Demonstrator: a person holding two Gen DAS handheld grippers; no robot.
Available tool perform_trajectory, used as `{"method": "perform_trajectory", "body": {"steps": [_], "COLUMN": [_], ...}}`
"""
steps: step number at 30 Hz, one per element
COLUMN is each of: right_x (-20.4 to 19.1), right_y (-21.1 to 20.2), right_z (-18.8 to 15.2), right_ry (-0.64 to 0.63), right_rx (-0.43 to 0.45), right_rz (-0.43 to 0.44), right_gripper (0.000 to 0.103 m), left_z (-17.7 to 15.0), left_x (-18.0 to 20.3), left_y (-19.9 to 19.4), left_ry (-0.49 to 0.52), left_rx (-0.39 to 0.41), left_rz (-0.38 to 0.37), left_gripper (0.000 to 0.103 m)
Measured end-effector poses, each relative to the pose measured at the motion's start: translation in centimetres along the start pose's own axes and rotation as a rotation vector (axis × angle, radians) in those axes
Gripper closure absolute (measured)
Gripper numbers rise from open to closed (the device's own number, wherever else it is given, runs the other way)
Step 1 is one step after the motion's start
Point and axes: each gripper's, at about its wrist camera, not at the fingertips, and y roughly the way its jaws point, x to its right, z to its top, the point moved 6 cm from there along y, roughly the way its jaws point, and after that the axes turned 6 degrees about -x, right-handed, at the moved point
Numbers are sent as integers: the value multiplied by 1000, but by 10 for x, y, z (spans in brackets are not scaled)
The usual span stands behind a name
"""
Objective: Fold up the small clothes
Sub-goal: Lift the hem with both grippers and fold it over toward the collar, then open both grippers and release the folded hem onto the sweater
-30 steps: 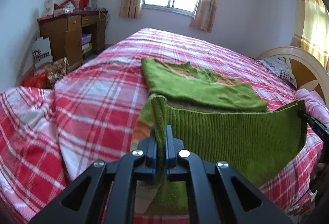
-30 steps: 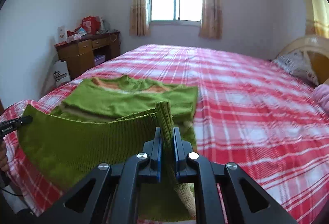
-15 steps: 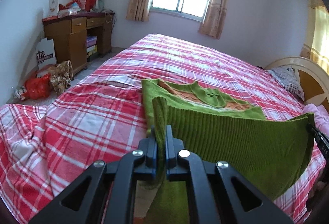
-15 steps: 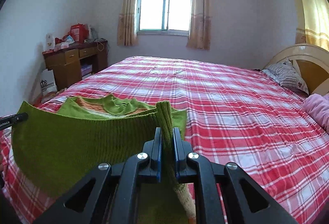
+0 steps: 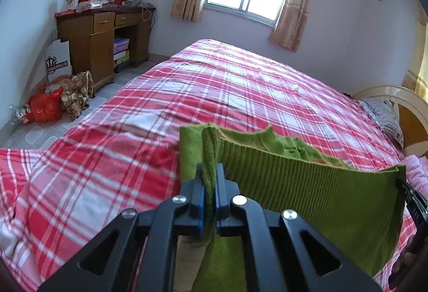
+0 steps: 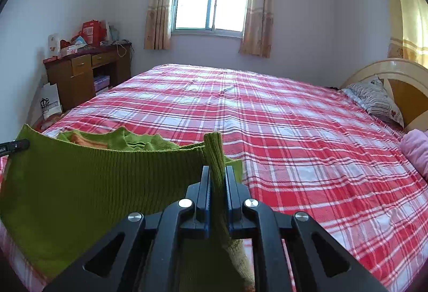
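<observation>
Green knit sweater (image 5: 307,185): ribbed hem raised off the bed and stretched as a band between the two grippers, the rest of the garment lying on the red plaid bedspread (image 5: 219,94) beyond it, with an orange-lined neckline showing above the lifted edge. Left gripper (image 5: 210,179): jaws pressed together, pinching one corner of the hem, a fold of knit standing up between the pads. Right gripper (image 6: 217,182): jaws likewise closed on the opposite corner, with ribbed fabric rising between its fingers and trailing down under the frame. Each gripper's black tip is visible in the other's view at the far end of the stretched hem. Bed: large, covered edge to edge by the plaid spread, with a curved cream headboard (image 6: 388,69) to the right. Striped pillow (image 6: 374,102) beside the headboard; a pink bundle (image 6: 416,150) near it. Wooden desk (image 5: 104,37) against the left wall, cluttered on top, bags on the floor beside it. Window (image 6: 212,1) with patterned curtains on the far wall.
</observation>
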Motion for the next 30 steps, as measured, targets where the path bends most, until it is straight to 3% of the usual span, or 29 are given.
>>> {"method": "perform_trajectory", "body": {"steps": [14,21,23,25,28,29,30], "right_x": [-2,-1,-2,-3,-3,-3,-2], "right_y": [112,178,178,182,203,206,206], "right_z": [59,35,38,38,30,29,30], "right_ry": [-5,-15,-22,-39,-43,-41,-37], "right_rx": [-70,-193,-177,-190,-304,-325,-324], "right_rz": [-40,-69,-60,-58,-58,-55,-57], "right_gripper": [95,95,95,95,93,89,76], "left_z": [59,46,46,44,44,45,46], "left_x": [13,5,4,3,2,3,2], "left_y": [81,125,126,130,136,137,136], "left_ry": [9,-30,-30,-28,-23,-21,-22], "left_rx": [4,-101,-108,-130,-165,-172,-175], "left_rz": [76,138,155,175,203,206,215], "left_gripper": [98,97,96,90,85,83,73]}}
